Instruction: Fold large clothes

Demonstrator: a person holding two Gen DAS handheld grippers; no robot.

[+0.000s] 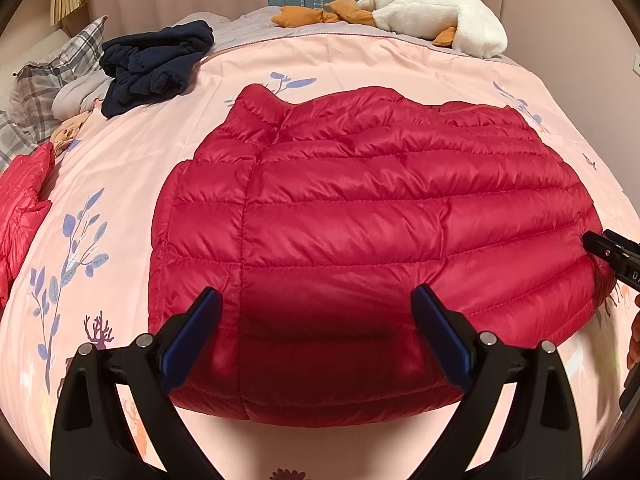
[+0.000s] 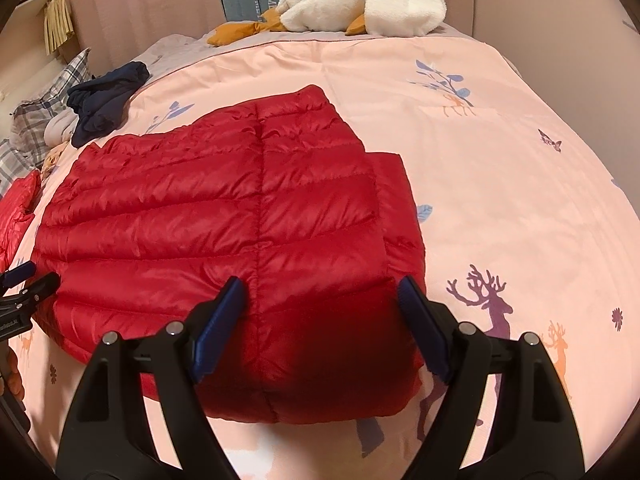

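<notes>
A red quilted puffer jacket (image 1: pixel 360 216) lies folded flat on the pink bedspread (image 1: pixel 120 184); it also shows in the right wrist view (image 2: pixel 224 216). My left gripper (image 1: pixel 316 300) is open, its fingers hovering over the jacket's near left part. My right gripper (image 2: pixel 320 292) is open over the jacket's near right corner. The right gripper's tips (image 1: pixel 612 256) show at the right edge of the left wrist view, and the left gripper's tips (image 2: pixel 28 280) show at the left edge of the right wrist view.
A dark navy garment (image 1: pixel 156 64) lies at the far left of the bed, beside plaid pillows (image 1: pixel 48 80). A white plush goose (image 1: pixel 436 12) lies at the far edge. Another red garment (image 1: pixel 20 208) sits at the left edge. Bare bedspread (image 2: pixel 500 184) lies right of the jacket.
</notes>
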